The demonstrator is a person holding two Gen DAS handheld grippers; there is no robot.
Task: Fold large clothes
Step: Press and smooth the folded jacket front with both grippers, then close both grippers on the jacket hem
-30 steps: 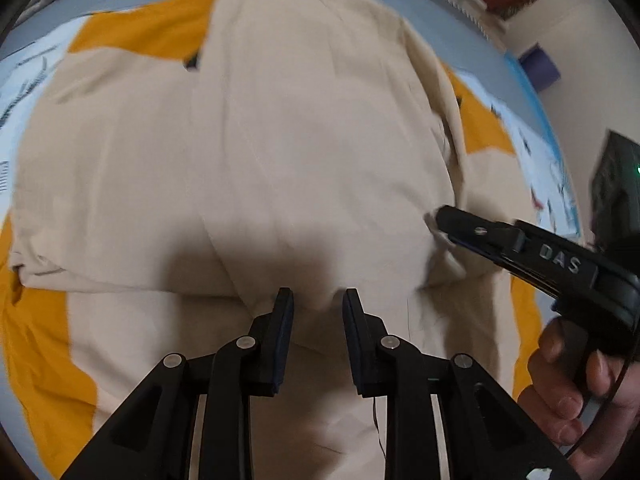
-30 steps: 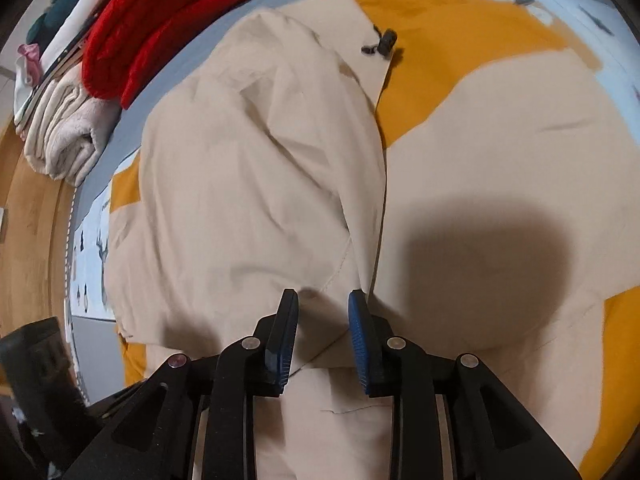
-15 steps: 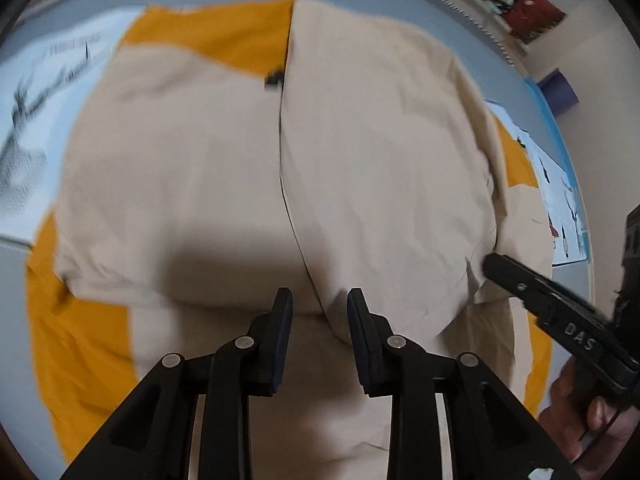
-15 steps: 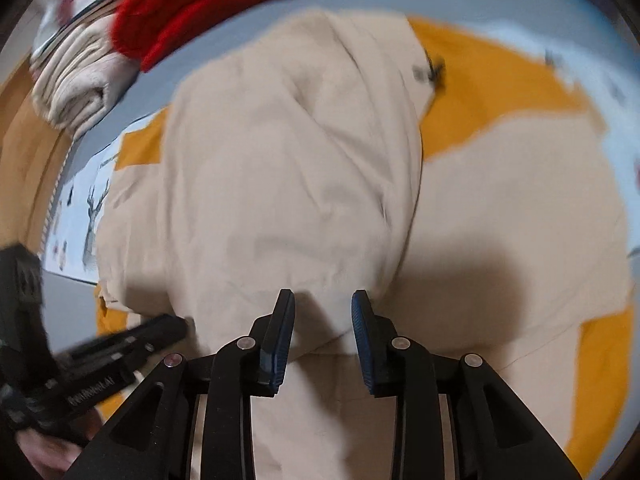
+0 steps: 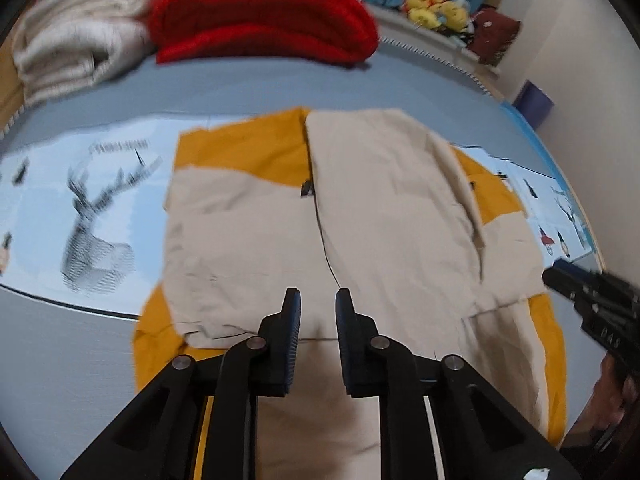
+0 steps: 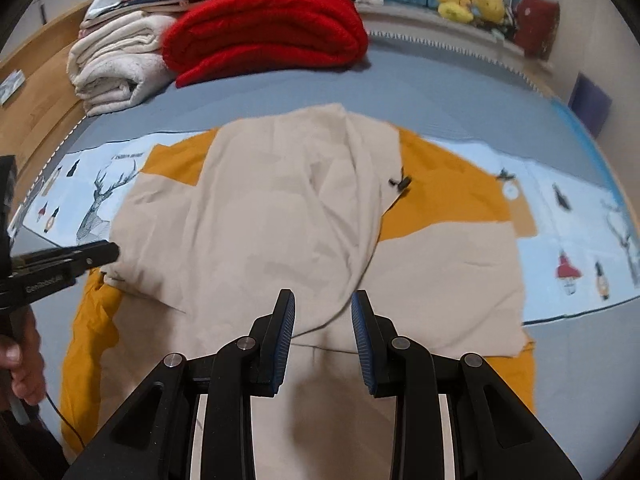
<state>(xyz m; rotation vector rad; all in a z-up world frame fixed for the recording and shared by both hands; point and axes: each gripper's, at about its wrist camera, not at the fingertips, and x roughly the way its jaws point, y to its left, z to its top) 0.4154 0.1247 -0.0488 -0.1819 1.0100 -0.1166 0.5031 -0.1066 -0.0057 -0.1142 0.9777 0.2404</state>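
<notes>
A large beige and orange garment [image 5: 384, 220] lies spread on the bed, with one beige half folded over the middle; it also shows in the right wrist view [image 6: 280, 224]. A small black cord stopper [image 6: 401, 182] sits near its top. My left gripper [image 5: 317, 300] is open and empty, held above the garment's near edge. My right gripper [image 6: 322, 304] is open and empty above the near edge too. Each gripper shows at the side of the other's view, the right one [image 5: 592, 300] and the left one [image 6: 60, 260].
A light blue mat [image 5: 80, 200] with deer prints lies under the garment on the grey bed [image 6: 440, 92]. A folded red blanket [image 6: 264, 32] and cream blankets [image 6: 116, 68] are stacked at the far side. Yellow plush toys [image 6: 468, 4] sit on a ledge.
Both grippers have drawn back and up from the garment, so more of the bed shows. The folded beige half now lies flat on the garment. Both grippers stay open.
</notes>
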